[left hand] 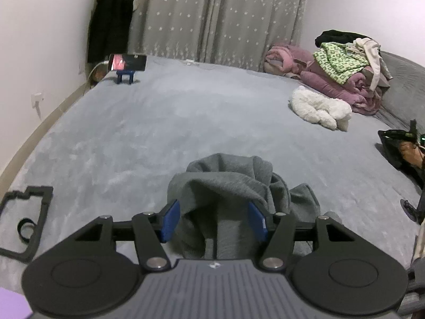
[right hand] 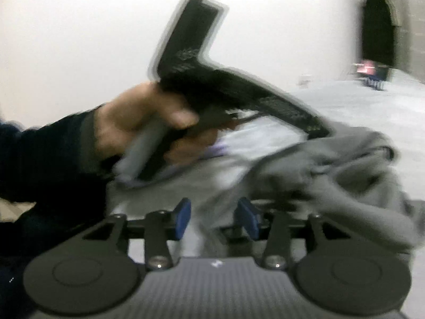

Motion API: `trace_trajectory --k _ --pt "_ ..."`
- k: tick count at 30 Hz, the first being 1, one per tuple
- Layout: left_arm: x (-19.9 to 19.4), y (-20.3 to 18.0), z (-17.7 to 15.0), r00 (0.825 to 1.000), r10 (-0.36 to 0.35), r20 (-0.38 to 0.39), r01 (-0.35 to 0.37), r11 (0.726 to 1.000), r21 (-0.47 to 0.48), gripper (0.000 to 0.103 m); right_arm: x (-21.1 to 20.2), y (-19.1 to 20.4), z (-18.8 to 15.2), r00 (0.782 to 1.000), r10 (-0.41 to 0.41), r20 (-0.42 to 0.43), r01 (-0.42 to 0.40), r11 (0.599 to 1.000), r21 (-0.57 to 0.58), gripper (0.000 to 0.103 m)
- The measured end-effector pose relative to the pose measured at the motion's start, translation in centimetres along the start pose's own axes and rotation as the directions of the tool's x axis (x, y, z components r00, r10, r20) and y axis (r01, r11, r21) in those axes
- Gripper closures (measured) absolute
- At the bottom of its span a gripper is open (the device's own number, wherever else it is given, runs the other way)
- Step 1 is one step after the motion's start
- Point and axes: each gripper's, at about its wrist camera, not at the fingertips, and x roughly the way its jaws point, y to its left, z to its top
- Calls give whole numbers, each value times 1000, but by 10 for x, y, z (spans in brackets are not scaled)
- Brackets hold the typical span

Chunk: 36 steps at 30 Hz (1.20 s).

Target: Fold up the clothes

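Note:
A grey garment (left hand: 225, 186) lies bunched on the grey-blue bed (left hand: 159, 133). In the left wrist view my left gripper (left hand: 213, 220) stands open, its blue pads (left hand: 170, 219) wide apart with a fold of the garment rising between them. The right wrist view is motion-blurred. There my right gripper (right hand: 215, 219) is open too, with the grey garment (right hand: 332, 172) running from the right into the gap between its fingers. A person's hand (right hand: 138, 117) in a dark sleeve holds the black left gripper, whose front end reaches the top of the garment.
A pile of clothes and a pink blanket (left hand: 345, 71) sits at the back right, with a white fluffy item (left hand: 318, 106) in front of it. A phone on a blue stand (left hand: 127, 65) is at the back left. A black frame (left hand: 26, 220) lies at the left edge.

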Motion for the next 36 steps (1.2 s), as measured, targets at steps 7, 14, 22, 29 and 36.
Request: trace_trajectory --k 7,14,22,29,36 --pt "-1 -3 -1 1000 -12 4 12 1000 5 38 -22 -60 -5 947 -318 39 293 907 301 25" --pt "5 -18 -9 1000 -20 -9 20 999 49 30 -1 -76 -16 942 -324 -84 333 881 337 54" --pt "13 -26 -16 998 -5 -68 13 994 112 89 -1 -59 -4 905 -421 -56 419 863 284 99" --pt "-7 -22 -11 999 -27 -40 31 996 85 99 -13 -83 -17 870 -488 -68 475 795 378 47" --pt "-37 -19 -21 999 20 -26 -19 999 41 100 -2 -94 -25 884 -452 -122 457 779 429 55"
